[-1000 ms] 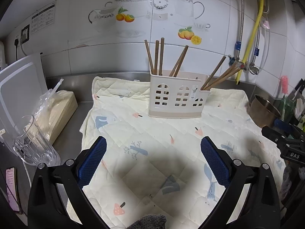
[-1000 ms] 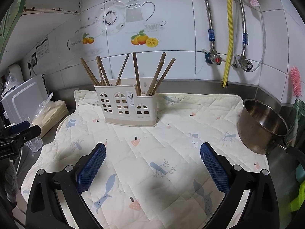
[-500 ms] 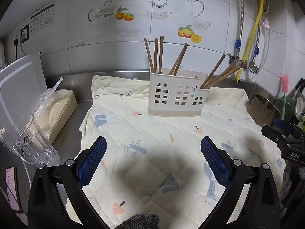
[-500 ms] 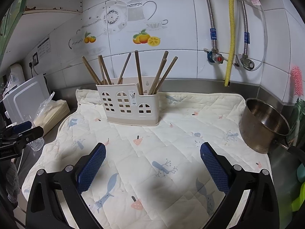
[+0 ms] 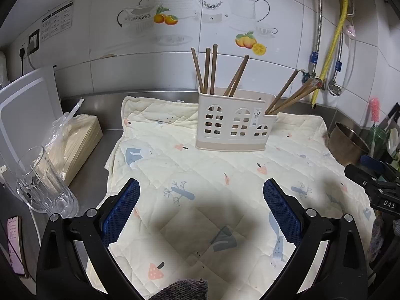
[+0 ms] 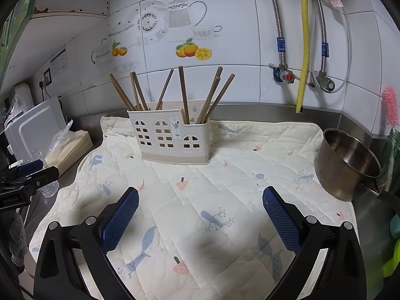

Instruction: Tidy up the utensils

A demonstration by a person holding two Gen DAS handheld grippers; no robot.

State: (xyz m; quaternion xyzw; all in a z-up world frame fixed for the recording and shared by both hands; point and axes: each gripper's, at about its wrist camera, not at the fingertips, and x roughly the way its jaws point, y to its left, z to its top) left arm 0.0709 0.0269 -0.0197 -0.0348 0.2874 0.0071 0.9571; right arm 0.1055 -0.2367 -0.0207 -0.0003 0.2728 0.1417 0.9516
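Observation:
A cream plastic utensil holder (image 5: 233,122) (image 6: 172,137) with window cut-outs stands at the back of a quilted cloth (image 5: 200,175) (image 6: 200,187). Several brown wooden chopsticks (image 5: 211,70) (image 6: 183,95) stand in its compartments. My left gripper (image 5: 200,210) is open and empty above the near part of the cloth. My right gripper (image 6: 200,215) is open and empty too, well short of the holder. Each gripper shows at the edge of the other's view: the right one (image 5: 375,182) and the left one (image 6: 25,177).
A steel pot (image 6: 347,162) (image 5: 347,145) sits at the cloth's right edge. A glass mug (image 5: 42,182), a bagged pack (image 5: 72,142) and a white board (image 5: 25,105) stand left. Pipes and a yellow hose (image 6: 303,45) run down the tiled wall. A phone (image 5: 15,245) lies at the near left.
Both grippers have drawn back slightly from the holder and stay open. Nothing on the cloth has moved.

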